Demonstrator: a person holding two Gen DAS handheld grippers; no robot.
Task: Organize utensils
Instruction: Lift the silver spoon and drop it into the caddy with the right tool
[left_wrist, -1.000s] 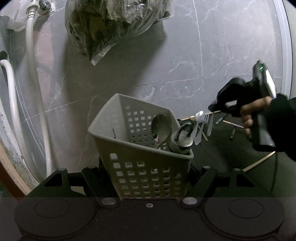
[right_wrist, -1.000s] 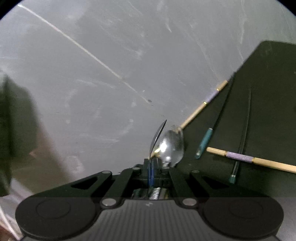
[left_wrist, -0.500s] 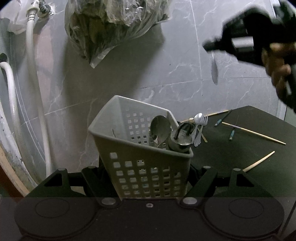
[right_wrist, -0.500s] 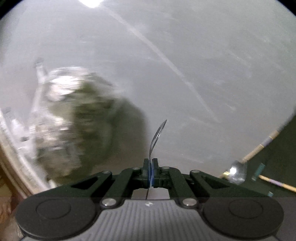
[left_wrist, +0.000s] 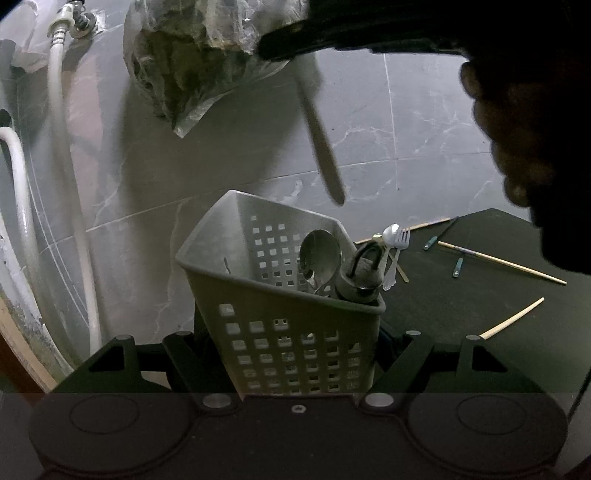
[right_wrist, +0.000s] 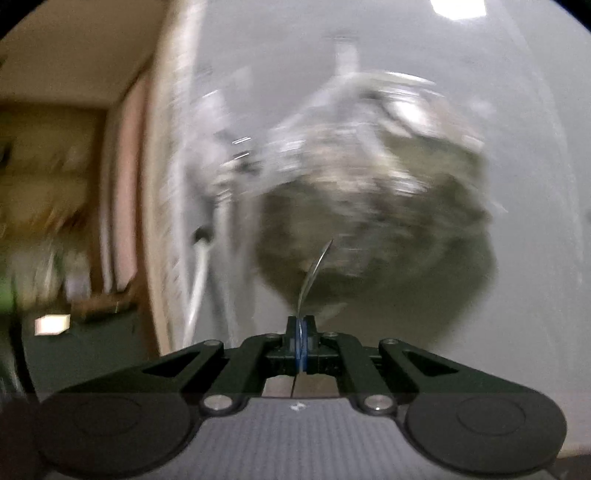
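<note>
The spoon sits clamped edge-on between the closed pads of the right gripper, its bowl curving up ahead of the fingertips; in the left wrist view its long handle slants down from the dark gripper body overhead, its tip hanging just above the far rim of the basket. That pale perforated basket is pinched between the fingers of the left gripper, which press its two sides. Inside it, against the right corner, stand another spoon and a padlock.

Beyond the basket a dark mat covers the surface, with loose utensils scattered on it: a small spoon and a fork lying together near the mat's far edge, several chopsticks and two thin teal-tipped pieces, well apart from one another.

Behind everything rises a grey marbled tile wall. A clear plastic bag stuffed with something dark hangs against it, and white hoses run down the wall at the left. The right wrist view is heavily blurred, showing the same bag, a pale door frame and a dim yellowish room beyond.
</note>
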